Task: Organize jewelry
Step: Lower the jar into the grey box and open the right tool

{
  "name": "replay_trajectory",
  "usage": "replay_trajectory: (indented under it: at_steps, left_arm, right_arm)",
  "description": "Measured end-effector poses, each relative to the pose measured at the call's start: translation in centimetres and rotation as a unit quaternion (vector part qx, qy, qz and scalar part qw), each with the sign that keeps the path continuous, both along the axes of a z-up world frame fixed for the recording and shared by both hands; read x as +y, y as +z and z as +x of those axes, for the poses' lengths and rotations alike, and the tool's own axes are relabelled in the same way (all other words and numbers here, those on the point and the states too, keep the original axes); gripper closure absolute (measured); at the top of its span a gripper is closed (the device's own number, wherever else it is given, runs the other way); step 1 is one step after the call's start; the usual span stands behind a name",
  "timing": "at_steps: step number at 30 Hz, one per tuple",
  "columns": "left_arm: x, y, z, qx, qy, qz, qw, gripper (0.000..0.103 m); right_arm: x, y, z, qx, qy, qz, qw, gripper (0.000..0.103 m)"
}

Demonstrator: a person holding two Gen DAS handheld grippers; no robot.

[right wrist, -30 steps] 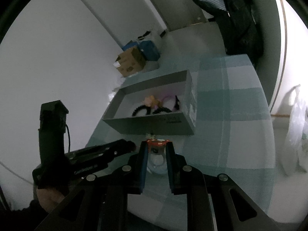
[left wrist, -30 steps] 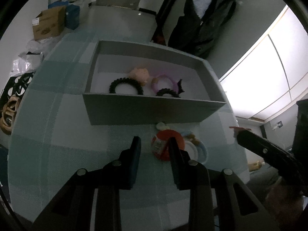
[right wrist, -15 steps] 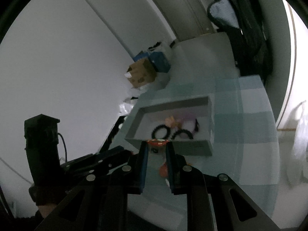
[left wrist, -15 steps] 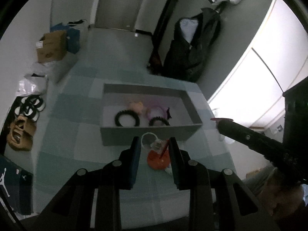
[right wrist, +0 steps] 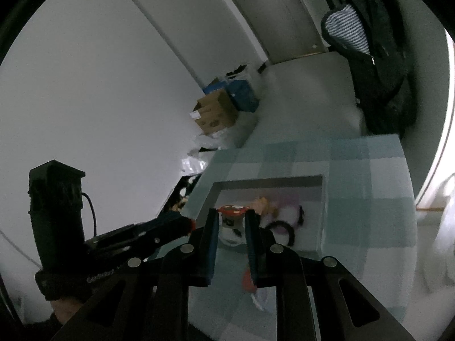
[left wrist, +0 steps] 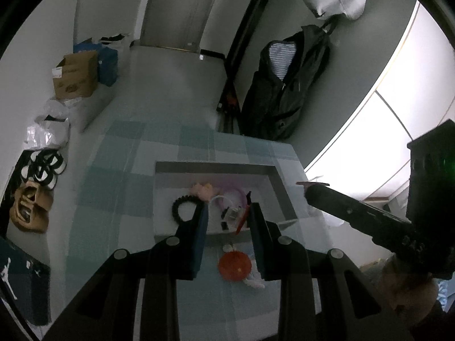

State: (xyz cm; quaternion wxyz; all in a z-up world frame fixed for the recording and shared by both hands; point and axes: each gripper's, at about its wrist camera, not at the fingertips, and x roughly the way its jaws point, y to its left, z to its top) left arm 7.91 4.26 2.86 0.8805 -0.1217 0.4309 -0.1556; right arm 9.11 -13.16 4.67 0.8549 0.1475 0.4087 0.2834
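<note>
Together, both tools (left wrist: 227,221) (right wrist: 231,221) around packaged jewelry (right wrist: 231,213).

Red-lidded packet (right wrist: 231,218) in tool (right wrist: 231,221)

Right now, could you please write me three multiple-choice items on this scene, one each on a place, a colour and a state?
1. Where does the black beaded ring lie?
A on the floor; B inside the grey box; C on a cardboard carton.
2. What colour is the round disc on the checked cloth in front of the box?
A red-orange; B green; C yellow.
3. How is the right gripper?
A wide open, holding nothing; B shut on a red-topped packet; C out of view.

Answers: B, the ring rests on the box's pale bottom; A, the disc shows red-orange against the teal cloth; B, the packet sits pinched between the fingertips.
</note>
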Motion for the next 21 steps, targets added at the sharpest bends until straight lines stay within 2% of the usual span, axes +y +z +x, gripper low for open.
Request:
replay_trajectory:
  at_steps: [12, 15, 21]
  left_arm:
    - [-0.5, -2.6, 4.4, 0.017, -0.022, -0.007, 0.9996, 0.079]
    - [-0.3, -3.3, 5.5, 0.029, -0.019, -0.024, 0.9991, 0.079]
    - [-0.6, -4.1, 6.6, 0.040, -0.029, -0.023, 0.9985, 0.079]
  right_arm:
    - [0.3, -2.9, 5.3, 0.013, 0.012, 0.022, 1.000, 0.086]
    - [0.2, -4.1, 6.4, 0.024, 0.007, 0.023, 0.999, 0.085]
    - [0.3, -4.9, 7.7, 0.042, 0.017, 0.036, 0.998, 0.085]
